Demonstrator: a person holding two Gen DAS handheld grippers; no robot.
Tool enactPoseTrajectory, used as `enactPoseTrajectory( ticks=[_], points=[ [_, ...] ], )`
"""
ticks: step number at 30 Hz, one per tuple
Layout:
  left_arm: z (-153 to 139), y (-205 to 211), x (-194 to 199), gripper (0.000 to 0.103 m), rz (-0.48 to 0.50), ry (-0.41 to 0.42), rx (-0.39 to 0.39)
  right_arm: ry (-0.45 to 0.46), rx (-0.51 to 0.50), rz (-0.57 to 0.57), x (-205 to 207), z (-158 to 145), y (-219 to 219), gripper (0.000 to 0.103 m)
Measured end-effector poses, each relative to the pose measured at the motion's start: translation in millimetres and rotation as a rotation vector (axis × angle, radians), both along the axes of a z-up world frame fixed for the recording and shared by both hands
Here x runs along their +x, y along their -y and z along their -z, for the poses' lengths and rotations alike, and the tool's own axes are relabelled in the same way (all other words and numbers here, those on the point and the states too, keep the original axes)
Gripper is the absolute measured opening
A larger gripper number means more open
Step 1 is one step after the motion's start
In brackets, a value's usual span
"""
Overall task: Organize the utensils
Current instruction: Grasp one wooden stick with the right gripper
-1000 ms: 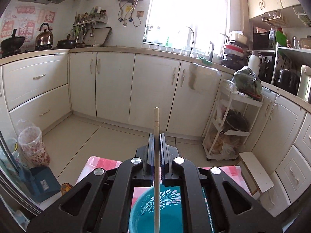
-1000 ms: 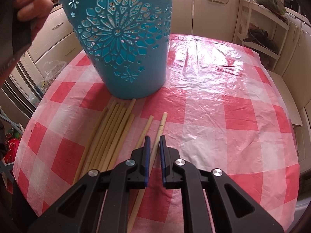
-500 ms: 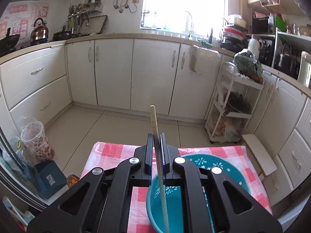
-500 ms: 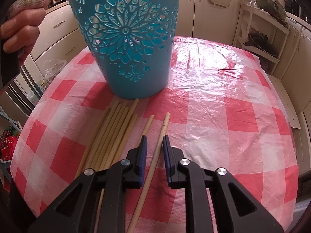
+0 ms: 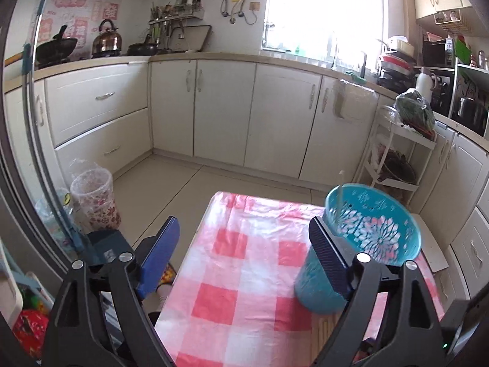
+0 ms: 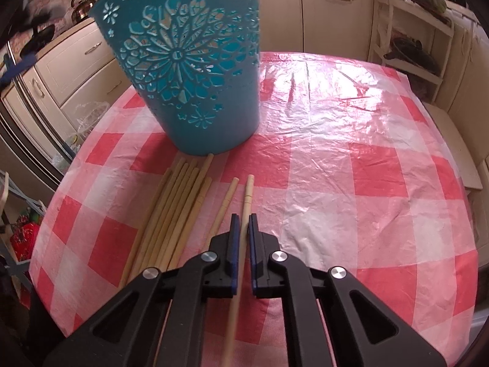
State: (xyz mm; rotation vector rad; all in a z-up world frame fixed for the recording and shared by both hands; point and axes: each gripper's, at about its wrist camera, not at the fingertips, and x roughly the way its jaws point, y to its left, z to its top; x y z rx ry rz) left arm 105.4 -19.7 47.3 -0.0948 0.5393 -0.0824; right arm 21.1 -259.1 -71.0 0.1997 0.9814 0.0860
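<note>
A teal cut-out basket (image 6: 189,70) stands upright on the red-and-white checked tablecloth (image 6: 351,168). In front of it lies a bundle of several pale wooden chopsticks (image 6: 180,208), with one more chopstick (image 6: 227,202) apart to their right. My right gripper (image 6: 243,217) is shut on the rightmost chopstick (image 6: 248,192), which lies on the cloth. In the left wrist view the basket (image 5: 366,238) sits to the right, with a blurred chopstick (image 5: 338,205) standing inside it. My left gripper (image 5: 244,226) hangs left of the basket, its jaws opening wide with nothing between them.
The table's left and far edges drop to a tiled floor. A flowered bin (image 5: 91,195) stands on the floor at left and a white shelf rack (image 5: 397,165) behind the basket. Cream cabinets (image 5: 275,116) line the walls.
My left gripper let go of its chopstick over the basket, opened wide and swung left and down. My right gripper closed on the rightmost chopstick on the cloth.
</note>
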Motion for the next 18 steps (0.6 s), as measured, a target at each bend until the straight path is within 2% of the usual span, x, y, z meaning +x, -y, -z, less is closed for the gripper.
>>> enactPoseTrajectory(
  ticks=[6, 9, 12, 14, 16, 18],
  points=[
    [82, -31, 3, 0.083, -0.052, -0.211, 0.002, 0.015, 0.146, 0.028, -18, -8, 7, 0.006],
    [107, -39, 5, 0.083, -0.061, -0.275, -0.013, 0.036, 0.194, 0.044, -24, -14, 11, 0.006],
    [105, -45, 4, 0.083, -0.061, -0.263, -0.039, 0.07, 0.252, 0.055, -31, -26, 16, 0.006],
    [105, -41, 6, 0.083, -0.054, -0.256, -0.023, 0.112, 0.288, 0.059, -38, -40, 18, 0.006],
    [109, -38, 9, 0.083, -0.046, -0.278, -0.023, 0.167, 0.317, 0.059, -44, -62, 22, 0.006],
    [107, -36, 8, 0.083, -0.042, -0.264, -0.013, 0.238, 0.347, 0.051, -46, -92, 28, 0.006]
  ],
)
